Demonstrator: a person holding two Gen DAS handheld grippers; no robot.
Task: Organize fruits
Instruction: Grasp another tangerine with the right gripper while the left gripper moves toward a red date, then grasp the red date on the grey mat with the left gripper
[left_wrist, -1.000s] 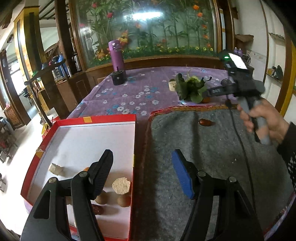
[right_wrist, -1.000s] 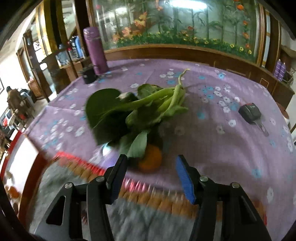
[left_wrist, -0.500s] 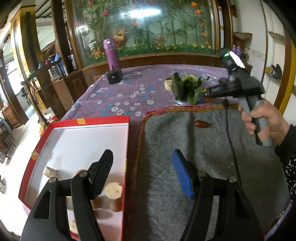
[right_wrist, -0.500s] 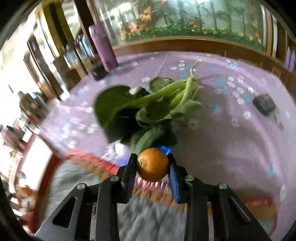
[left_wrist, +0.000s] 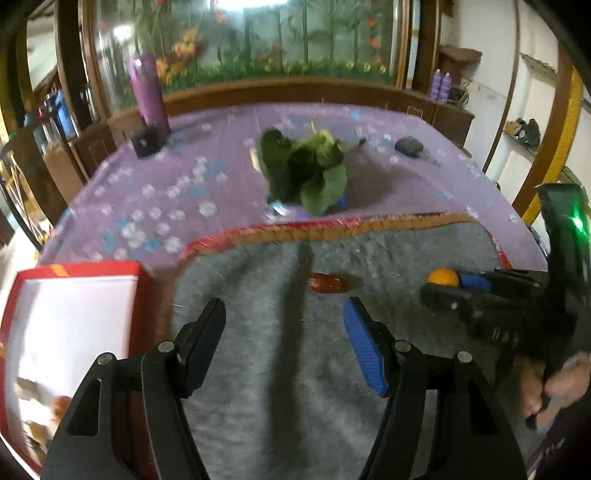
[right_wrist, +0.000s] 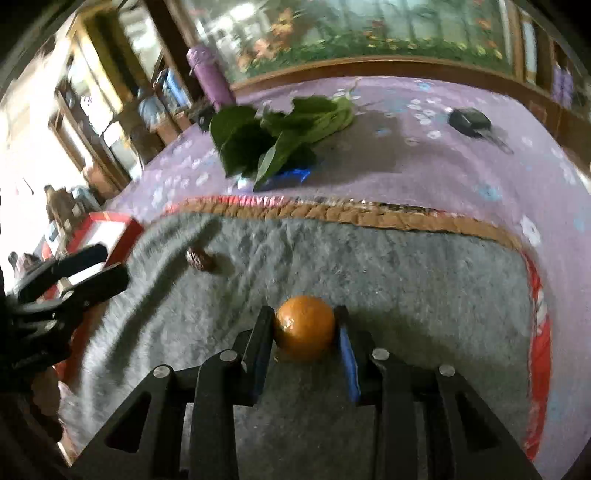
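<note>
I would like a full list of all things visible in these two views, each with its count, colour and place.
orange: one, orange, between the right gripper's fingers, above the grey mat
date-like fruit: one, reddish brown, on the grey mat
leafy greens: one bunch, green, on the purple cloth beyond the mat
grey mat: one, grey with red-orange border, on the table
box: one, red rim, white inside, left of the mat, blurred pieces in it
bottle: one, purple, far left of the table
car key: one, black, far right on the cloth
left gripper: open, empty
right gripper: shut on the orange
</note>
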